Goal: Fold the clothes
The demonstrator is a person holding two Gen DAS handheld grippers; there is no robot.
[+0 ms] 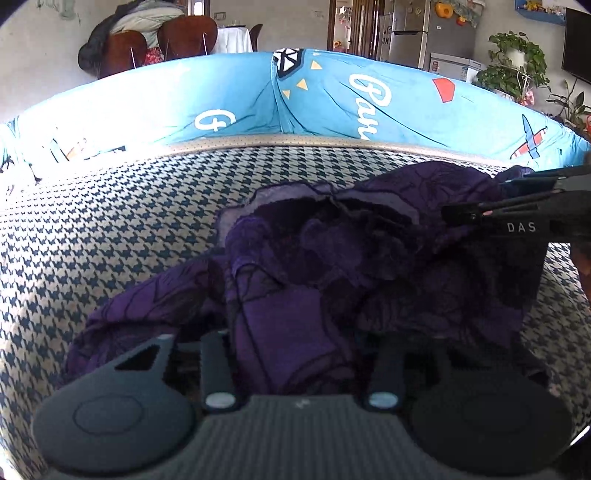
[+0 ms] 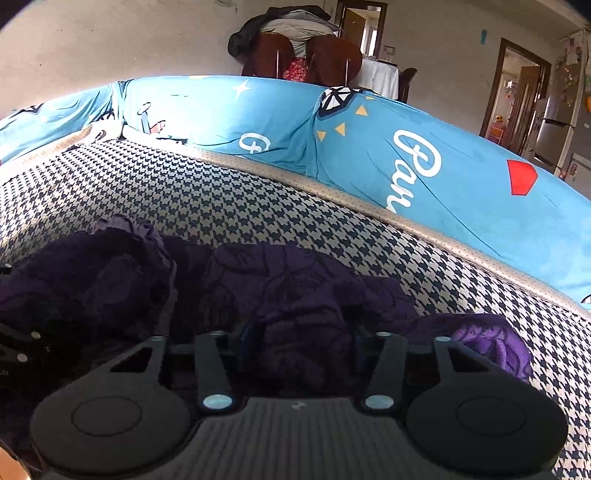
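Houndstooth upholstery [image 1: 122, 236] in navy and cream covers the sofa seat, backed by bright blue cushions [image 1: 229, 99] printed with white script, yellow triangles and a red shape. Beyond them stand brown chairs [image 1: 184, 37] heaped with bedding, a steel fridge [image 1: 410, 33] and a leafy potted plant [image 1: 513, 62] at far right. A crumpled purple garment [image 1: 332, 258], patterned with dark leaf outlines, lies bunched on the near part of the seat. The left gripper [image 1: 299, 354] is clamped on a fold of that cloth, which rises between its two fingers. In the right wrist view the right gripper [image 2: 299, 350] is likewise closed on a dark bunch of the garment, with a lighter purple edge [image 2: 495, 343] spilling just to its right. From the left camera, the right gripper's black fingers [image 1: 517, 206] reach in from the right edge, resting against the far side of the garment.
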